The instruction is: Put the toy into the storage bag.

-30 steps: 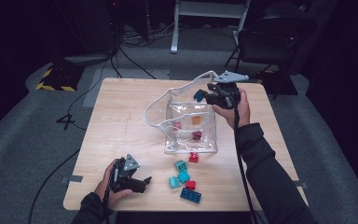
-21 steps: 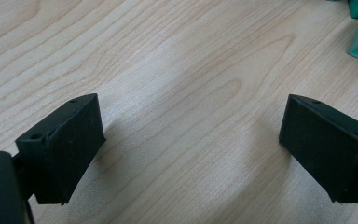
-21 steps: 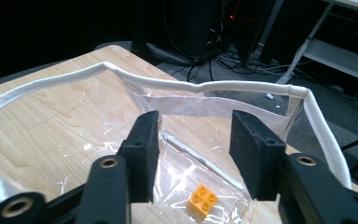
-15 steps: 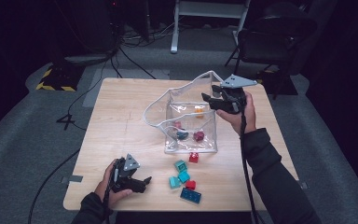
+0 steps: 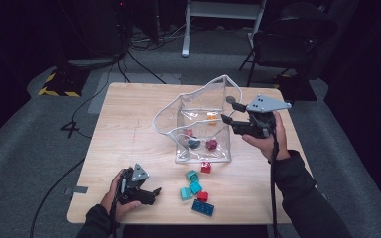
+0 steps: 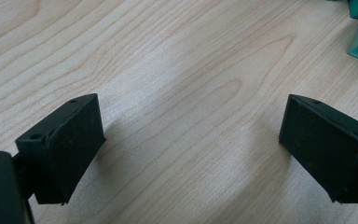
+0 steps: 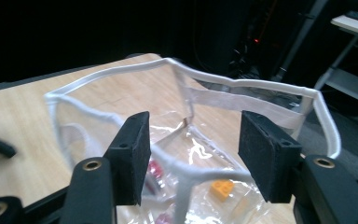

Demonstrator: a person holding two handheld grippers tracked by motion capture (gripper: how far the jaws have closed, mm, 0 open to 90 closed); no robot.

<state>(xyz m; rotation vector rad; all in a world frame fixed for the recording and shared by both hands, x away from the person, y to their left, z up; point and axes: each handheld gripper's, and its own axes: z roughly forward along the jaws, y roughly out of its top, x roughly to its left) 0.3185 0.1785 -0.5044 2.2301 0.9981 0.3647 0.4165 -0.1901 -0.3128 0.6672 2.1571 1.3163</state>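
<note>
Dark floor and cables ring a pale wooden table [image 5: 129,119], and the action sits at its centre: a clear plastic bag [image 5: 201,126] with a white corded rim, mouth gaping, a few small bricks already inside. The right gripper [image 5: 227,118] hovers at the bag's three o'clock side, jaws just opening, standing apart with nothing pinched; in the right gripper view the white rim [image 7: 186,175] runs between the pads without being pressed. That film looks light, floppy and slick, so my call is the stiffened rim is the only honest place to grab; the walls would just crumple. Loose bricks [image 5: 194,189] wait at six o'clock from the bag, hard, light little things, best taken across their flat sides. A red brick [image 5: 206,167] sits just against the bag's near wall. The left gripper [image 5: 155,191] rests low at seven o'clock, fingers spread over bare wood. Open tabletop lies toward nine o'clock; the near edge is close behind the bricks, so a nudge that way risks a drop.
</note>
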